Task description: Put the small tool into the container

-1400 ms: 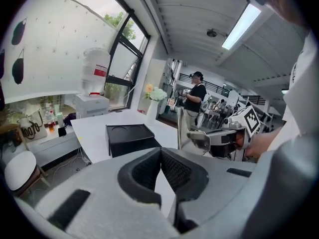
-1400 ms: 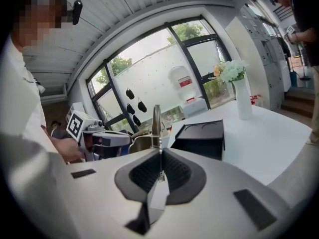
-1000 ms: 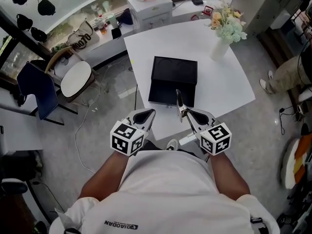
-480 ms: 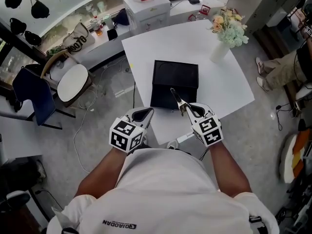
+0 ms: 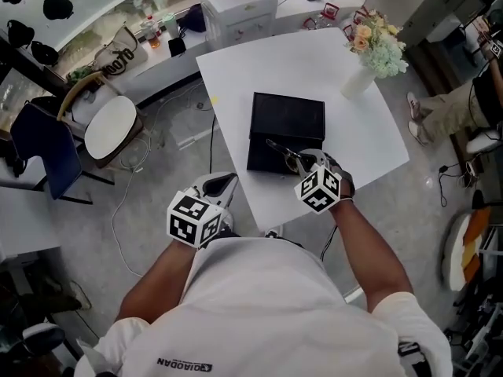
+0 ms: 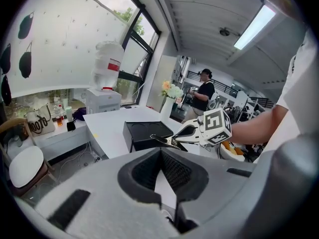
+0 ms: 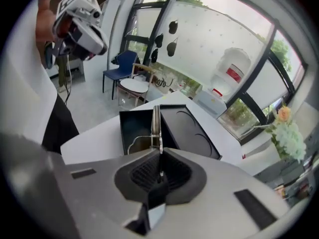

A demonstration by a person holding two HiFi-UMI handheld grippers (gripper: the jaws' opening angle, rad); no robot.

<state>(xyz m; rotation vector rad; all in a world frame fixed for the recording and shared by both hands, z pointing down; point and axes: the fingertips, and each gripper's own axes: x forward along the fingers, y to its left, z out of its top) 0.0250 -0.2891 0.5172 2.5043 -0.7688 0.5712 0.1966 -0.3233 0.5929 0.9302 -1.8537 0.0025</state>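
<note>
A black box (image 5: 288,118) lies open on the white table (image 5: 354,144). Its hollow compartment (image 5: 259,157) faces me and the flat lid lies beyond it. My right gripper (image 5: 296,160) is shut on a small slender metal tool (image 5: 278,147), which sticks out to the left over that compartment's near edge. In the right gripper view the tool (image 7: 155,117) points at the compartment (image 7: 133,126) from my right gripper (image 7: 159,152). My left gripper (image 5: 230,179) hangs off the table's near left edge, shut and empty. From my left gripper (image 6: 161,151) I see the right one with the tool (image 6: 166,142).
A white vase of flowers (image 5: 369,49) stands at the table's far right corner. A white round chair (image 5: 110,128) and a blue chair (image 5: 39,144) are on the floor to the left. A white cabinet (image 5: 240,6) stands beyond the table. A person (image 5: 464,108) sits at the right edge.
My right gripper has moved forward and down and has rolled, bringing the tool from the table's near edge to the box's open compartment. The left gripper has drifted a little left.
</note>
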